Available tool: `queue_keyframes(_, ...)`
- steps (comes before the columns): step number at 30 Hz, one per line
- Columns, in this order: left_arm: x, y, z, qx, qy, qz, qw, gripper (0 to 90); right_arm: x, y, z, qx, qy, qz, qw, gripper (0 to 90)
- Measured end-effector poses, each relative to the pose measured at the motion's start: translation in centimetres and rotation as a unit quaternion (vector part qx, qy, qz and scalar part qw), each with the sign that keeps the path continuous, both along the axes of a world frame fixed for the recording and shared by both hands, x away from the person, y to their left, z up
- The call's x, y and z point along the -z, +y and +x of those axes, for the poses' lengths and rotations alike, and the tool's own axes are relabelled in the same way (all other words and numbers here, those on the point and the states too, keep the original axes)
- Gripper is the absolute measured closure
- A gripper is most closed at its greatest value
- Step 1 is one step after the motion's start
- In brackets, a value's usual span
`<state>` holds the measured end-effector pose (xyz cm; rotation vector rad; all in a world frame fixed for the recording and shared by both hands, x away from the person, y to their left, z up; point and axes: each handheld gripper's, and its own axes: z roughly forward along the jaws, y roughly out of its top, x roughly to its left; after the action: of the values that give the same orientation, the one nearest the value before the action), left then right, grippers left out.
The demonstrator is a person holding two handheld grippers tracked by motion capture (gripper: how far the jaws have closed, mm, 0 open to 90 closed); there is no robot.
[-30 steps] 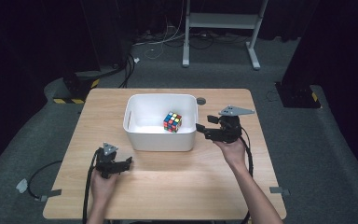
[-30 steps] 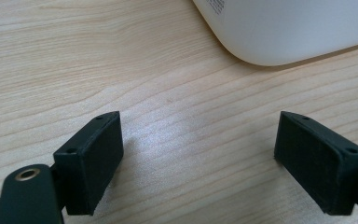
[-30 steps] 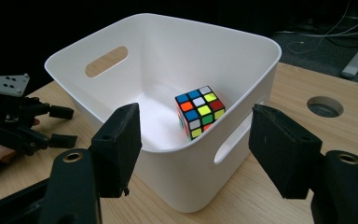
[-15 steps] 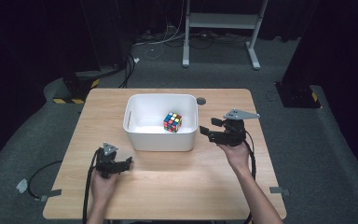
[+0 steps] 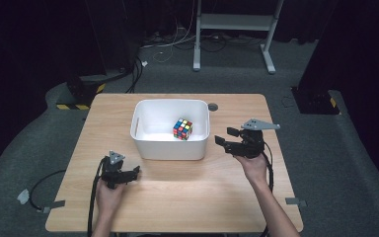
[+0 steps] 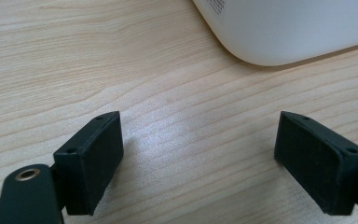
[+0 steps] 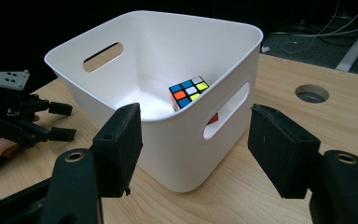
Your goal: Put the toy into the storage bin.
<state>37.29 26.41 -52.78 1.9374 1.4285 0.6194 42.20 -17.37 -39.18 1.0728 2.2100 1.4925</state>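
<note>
**Right gripper drawn back from the tub**

Centre frame on the wooden table [image 5: 177,197]: white plastic tub [image 5: 170,148], Rubik's cube [image 5: 182,129] lying inside, toward its right wall. Right of the tub: right gripper [image 5: 225,137], now clear of the rim it was beside a second ago, jaws spread, empty. Lower left: left gripper [image 5: 134,173], unmoved, jaws spread over bare wood. Probably a release completed, cube already delivered.

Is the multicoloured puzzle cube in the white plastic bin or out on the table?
In: the multicoloured puzzle cube rests on the white plastic bin's floor.
</note>
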Motion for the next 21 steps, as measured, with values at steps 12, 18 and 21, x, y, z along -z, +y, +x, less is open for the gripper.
queue_keyframes(12, 0.0, 0.0, 0.0, 0.000, 0.000, 0.000, 1.0000, 15.7, 0.1, -0.9, -0.6, 0.007, -0.001, 0.002, 1.0000, 35.0)
queue_keyframes(18, 0.0, 0.0, 0.0, 0.000, 0.000, 0.000, 1.0000, 15.7, 0.1, -1.3, -0.9, 0.008, -0.002, 0.004, 1.0000, 35.0)
queue_keyframes(21, 0.0, 0.0, 0.0, 0.000, 0.000, 0.000, 1.0000, 15.7, 0.2, -1.4, -1.0, 0.010, -0.004, 0.004, 0.9999, 35.1)
